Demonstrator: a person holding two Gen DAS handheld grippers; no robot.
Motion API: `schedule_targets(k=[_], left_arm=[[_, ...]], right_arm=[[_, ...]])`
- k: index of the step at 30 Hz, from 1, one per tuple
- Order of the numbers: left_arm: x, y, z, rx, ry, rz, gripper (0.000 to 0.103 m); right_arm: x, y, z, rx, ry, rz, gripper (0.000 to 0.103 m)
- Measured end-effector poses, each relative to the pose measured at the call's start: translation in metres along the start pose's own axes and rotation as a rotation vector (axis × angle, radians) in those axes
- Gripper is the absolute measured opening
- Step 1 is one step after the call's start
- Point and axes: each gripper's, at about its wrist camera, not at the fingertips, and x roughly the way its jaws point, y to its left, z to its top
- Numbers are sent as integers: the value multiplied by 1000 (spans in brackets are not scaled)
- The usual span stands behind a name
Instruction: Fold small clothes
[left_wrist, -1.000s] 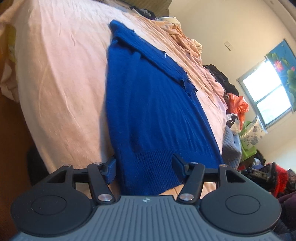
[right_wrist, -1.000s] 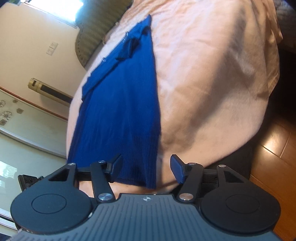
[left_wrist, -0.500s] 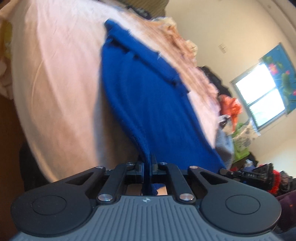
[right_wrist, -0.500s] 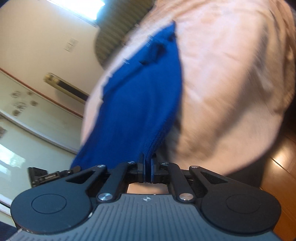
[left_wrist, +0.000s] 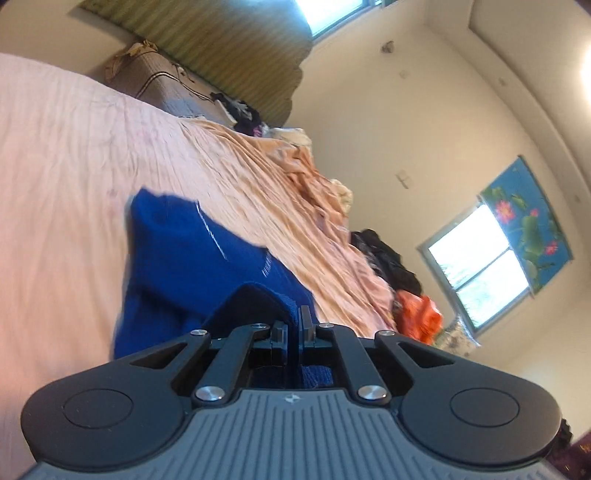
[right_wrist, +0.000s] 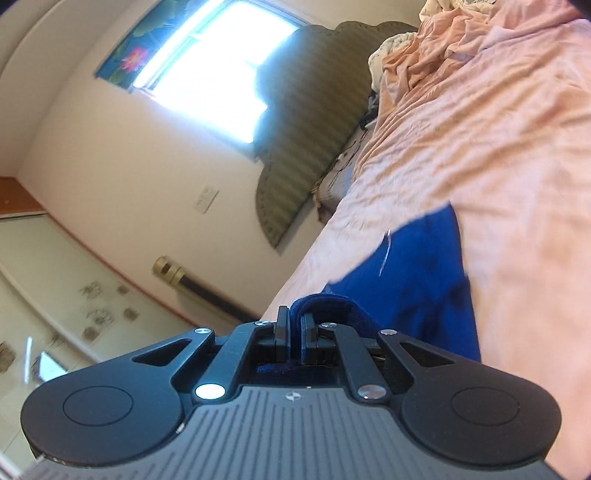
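A blue knit sweater (left_wrist: 192, 266) lies on the pink bedsheet (left_wrist: 66, 155), its near hem lifted and doubled over the rest. My left gripper (left_wrist: 293, 325) is shut on that hem, with blue knit pinched between its fingers. In the right wrist view the same blue sweater (right_wrist: 417, 273) stretches ahead on the bedsheet (right_wrist: 498, 166). My right gripper (right_wrist: 293, 326) is shut on the other corner of the hem, which curls over its fingertips. The part of the sweater under both grippers is hidden.
A rumpled peach blanket (left_wrist: 295, 192) runs along the far side of the bed, with dark and orange clothes (left_wrist: 417, 310) piled beyond it. A green padded headboard (right_wrist: 310, 122) stands at the head of the bed. Windows (left_wrist: 476, 266) light the room.
Both grippers went from open around the hem to shut on it, then lifted and carried it forward over the sweater, so less of the sweater shows ahead.
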Motion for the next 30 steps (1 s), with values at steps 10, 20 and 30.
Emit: schedule_targets(k=[10,20,30], left_arm=[[154,57,85,-7,-23,153,5],[181,77,118,-64,-111,163,98],[90,53,46,109,-111,264,99]], right_arm=[[169,-100,76,95,48,-228,10],[181,-117,78,144,-43,-228,59],[80,-57,16,-236,64,-329,56]])
